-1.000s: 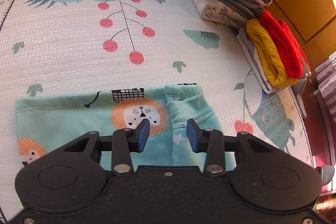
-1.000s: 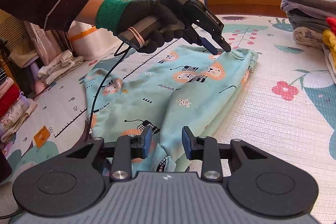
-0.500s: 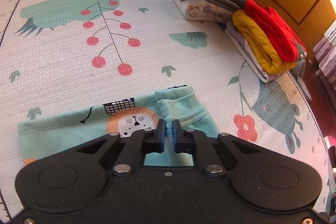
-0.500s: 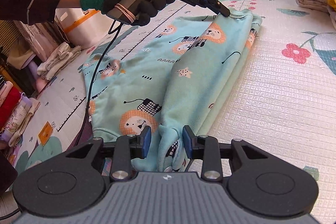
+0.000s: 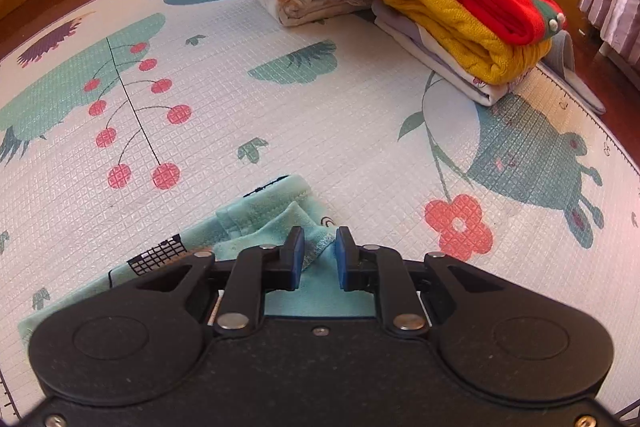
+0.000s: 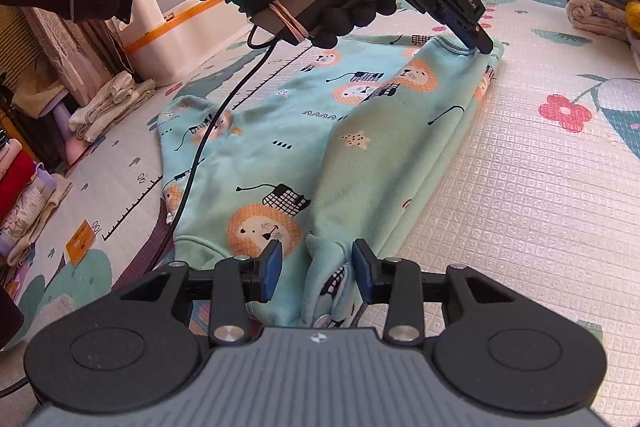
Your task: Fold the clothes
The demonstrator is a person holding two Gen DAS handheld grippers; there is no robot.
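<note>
Spread flat on white patterned foam play mat (image 6: 520, 195): mint-green lion-print fleece garment (image 6: 304, 147), one side folded over. Left gripper (image 5: 317, 254) released, straddling far hem corner. Right gripper (image 6: 316, 269) released too, flanking a raised fold at near end.

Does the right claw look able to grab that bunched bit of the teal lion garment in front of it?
Probably yes. The right claw is open, and the bunched fold of the teal lion garment already sits between its fingers, with nothing in the way.
</note>
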